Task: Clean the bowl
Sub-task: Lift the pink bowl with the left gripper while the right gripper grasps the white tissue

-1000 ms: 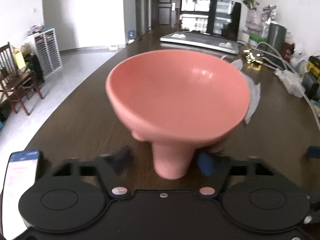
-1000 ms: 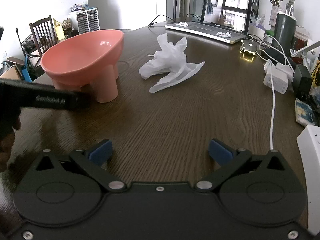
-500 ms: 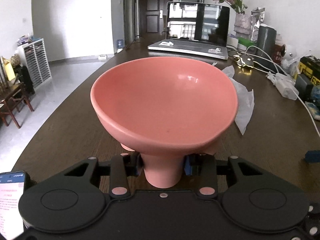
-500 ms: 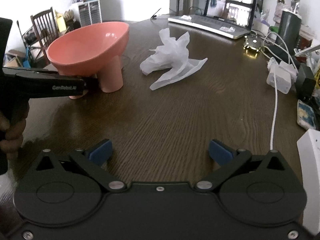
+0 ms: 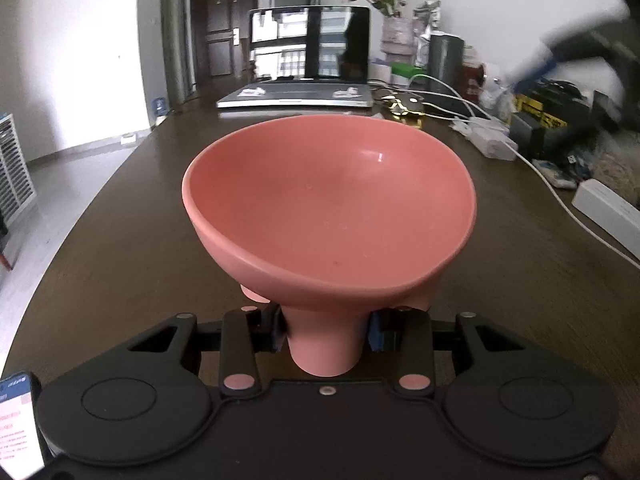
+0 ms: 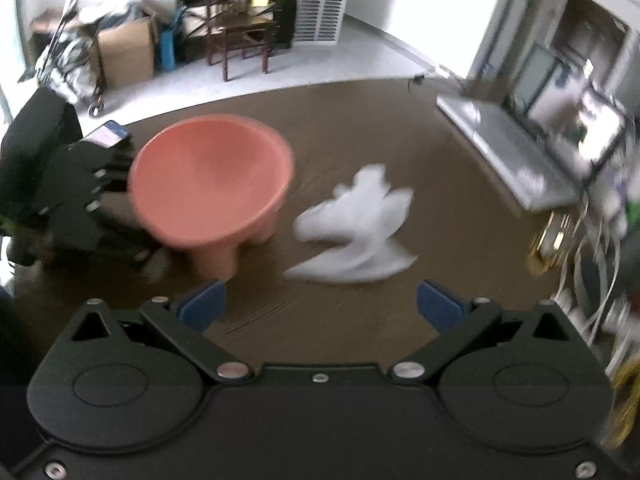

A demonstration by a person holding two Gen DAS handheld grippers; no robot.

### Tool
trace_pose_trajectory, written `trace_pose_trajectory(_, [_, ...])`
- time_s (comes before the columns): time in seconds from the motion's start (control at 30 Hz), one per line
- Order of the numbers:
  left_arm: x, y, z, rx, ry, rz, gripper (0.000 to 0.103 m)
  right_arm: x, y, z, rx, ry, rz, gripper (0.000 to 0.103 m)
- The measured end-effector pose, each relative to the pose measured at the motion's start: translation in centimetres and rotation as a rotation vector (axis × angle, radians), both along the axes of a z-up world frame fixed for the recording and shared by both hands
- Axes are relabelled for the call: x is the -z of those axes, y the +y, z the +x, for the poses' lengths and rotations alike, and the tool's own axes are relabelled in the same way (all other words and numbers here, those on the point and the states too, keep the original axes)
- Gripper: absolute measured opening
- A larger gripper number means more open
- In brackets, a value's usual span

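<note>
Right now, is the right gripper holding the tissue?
No, the right gripper is open and empty, with the tissue lying on the table ahead.

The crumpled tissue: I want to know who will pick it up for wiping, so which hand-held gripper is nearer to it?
Right. The right hand-held gripper hovers open just short of the crumpled tissue; the left hand-held gripper clamps the pink bowl's leg, farther away.

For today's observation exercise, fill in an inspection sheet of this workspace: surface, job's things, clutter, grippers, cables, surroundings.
Surface: dark wooden table.
Job's things: pink bowl on legs, upright; crumpled white tissue beside it, apart.
Clutter: laptop, flower vase, phone, boxes at the right edge.
Grippers: left gripper shut on a bowl leg; right gripper open, above the table.
Cables: white cable, adapter.
Surroundings: chair, drawer unit, door.
</note>
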State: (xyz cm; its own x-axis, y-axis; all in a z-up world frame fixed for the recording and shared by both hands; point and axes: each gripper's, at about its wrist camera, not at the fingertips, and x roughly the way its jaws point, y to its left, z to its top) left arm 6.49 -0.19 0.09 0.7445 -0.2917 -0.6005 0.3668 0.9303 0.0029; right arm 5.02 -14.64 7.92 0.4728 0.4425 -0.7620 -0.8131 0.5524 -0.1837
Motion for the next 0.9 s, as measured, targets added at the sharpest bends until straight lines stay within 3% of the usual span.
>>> trace_pose_trajectory(0.2, [0.1, 0.2, -0.3, 0.0, 0.001, -0.005, 0.038, 0.1, 4.5, 7.5, -0.112, -0.041, -0.118, 0.094])
trace_pose_trajectory(0.3, [0.1, 0.3, -0.5, -0.001, -0.001, -0.002, 0.038, 2.5, 7.0, 10.4, -0.169, 0.016, -0.186, 0.084])
trace_pose_trajectory(0.37, [0.1, 0.3, -0.5, -0.001, -0.002, -0.004, 0.038, 3.9, 8.2, 11.9, -0.196, 0.069, -0.222, 0.066])
trace_pose_trajectory(0.53, [0.1, 0.3, -0.6, -0.002, -0.004, -0.006, 0.038, 6.7, 9.8, 14.3, -0.238, 0.207, -0.292, 0.041])
trace_pose_trajectory(0.57, [0.1, 0.3, -0.6, -0.002, -0.005, -0.005, 0.038, 7.1, 10.0, 14.7, -0.243, 0.233, -0.301, 0.029])
trace_pose_trajectory(0.67, [0.0, 0.3, -0.6, 0.0, -0.004, -0.006, 0.038, 7.3, 9.8, 14.8, -0.254, 0.261, -0.29, 0.01])
trace_pose_trajectory(0.8, [0.0, 0.4, -0.5, 0.004, -0.001, -0.009, 0.038, 6.3, 9.5, 13.6, -0.308, 0.211, -0.286, 0.008])
trace_pose_trajectory(0.9, [-0.1, 0.4, -0.4, 0.003, 0.001, -0.008, 0.038, 3.1, 8.8, 12.7, -0.344, 0.16, -0.227, 0.008])
